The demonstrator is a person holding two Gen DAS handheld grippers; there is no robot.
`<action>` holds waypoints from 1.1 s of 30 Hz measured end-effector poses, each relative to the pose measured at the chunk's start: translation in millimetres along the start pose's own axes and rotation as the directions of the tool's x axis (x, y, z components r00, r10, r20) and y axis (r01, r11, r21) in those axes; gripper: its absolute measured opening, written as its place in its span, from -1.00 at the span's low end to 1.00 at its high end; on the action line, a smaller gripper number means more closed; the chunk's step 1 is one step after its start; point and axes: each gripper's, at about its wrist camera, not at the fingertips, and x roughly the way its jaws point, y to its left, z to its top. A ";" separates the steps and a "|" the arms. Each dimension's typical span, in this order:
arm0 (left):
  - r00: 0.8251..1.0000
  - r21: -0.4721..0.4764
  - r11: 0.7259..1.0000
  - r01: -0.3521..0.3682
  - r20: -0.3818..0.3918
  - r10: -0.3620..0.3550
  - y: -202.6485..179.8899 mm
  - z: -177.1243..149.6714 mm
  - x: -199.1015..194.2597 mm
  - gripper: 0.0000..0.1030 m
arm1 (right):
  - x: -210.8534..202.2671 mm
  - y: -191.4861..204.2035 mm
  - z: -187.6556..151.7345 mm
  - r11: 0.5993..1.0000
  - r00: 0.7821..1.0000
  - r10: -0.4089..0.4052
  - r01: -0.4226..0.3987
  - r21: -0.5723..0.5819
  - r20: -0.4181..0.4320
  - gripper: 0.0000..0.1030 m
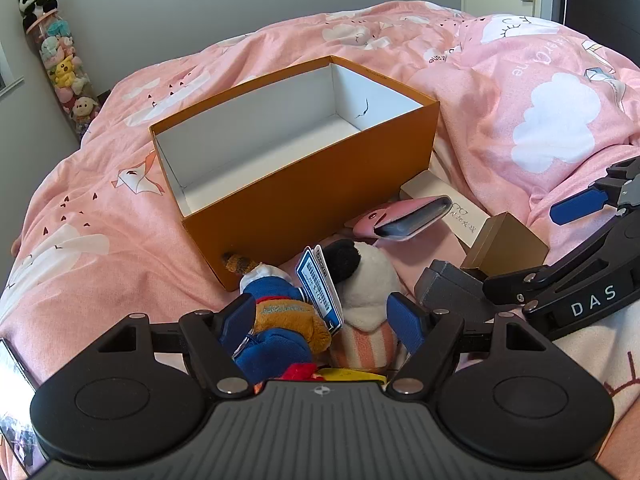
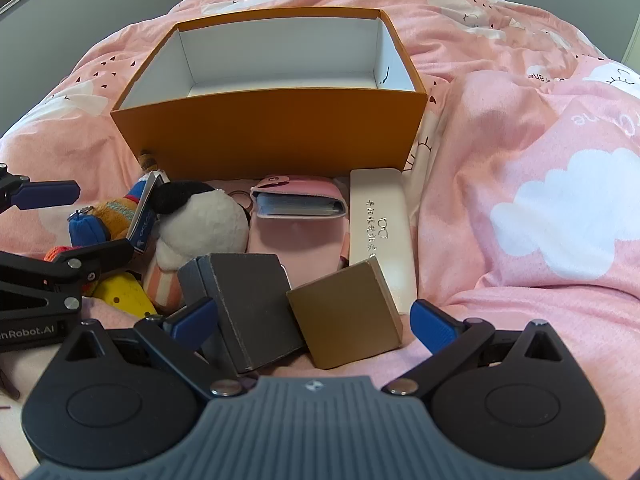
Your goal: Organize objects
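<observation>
An open orange box (image 1: 312,184) with an empty white inside stands on the pink bed; it also shows in the right wrist view (image 2: 272,132). In front of it lies a pile: a brown plush in blue clothes (image 1: 280,312), a white and black plush (image 1: 366,276), a pink wallet (image 2: 298,200), a white glasses case (image 2: 380,224), a dark grey box (image 2: 256,304) and a gold box (image 2: 346,312). My left gripper (image 1: 322,318) is open around the two plush toys. My right gripper (image 2: 312,322) is open around the grey and gold boxes.
A pink duvet (image 1: 540,120) with white clouds covers the bed and rises in folds to the right. A tall clear tube of plush toys (image 1: 64,64) stands by the wall at the far left. A yellow toy (image 2: 120,294) lies under the plush toys.
</observation>
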 end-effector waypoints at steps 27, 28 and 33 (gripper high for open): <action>1.000 0.017 1.000 0.017 -0.001 -0.017 -2.4 -0.6 -0.1 0.70 | 3.2 1.4 -5.1 1.000 1.000 0.006 -0.006 0.005 -0.006 0.98; 1.000 0.017 1.000 0.016 -0.001 -0.016 -2.5 -0.7 -0.1 0.70 | 3.0 0.9 -4.4 1.000 1.000 0.006 -0.006 0.006 -0.006 0.98; 1.000 0.016 1.000 0.017 -0.001 -0.017 -2.7 -0.7 0.0 0.70 | 2.8 0.6 -3.8 1.000 1.000 0.007 -0.007 0.005 -0.007 0.98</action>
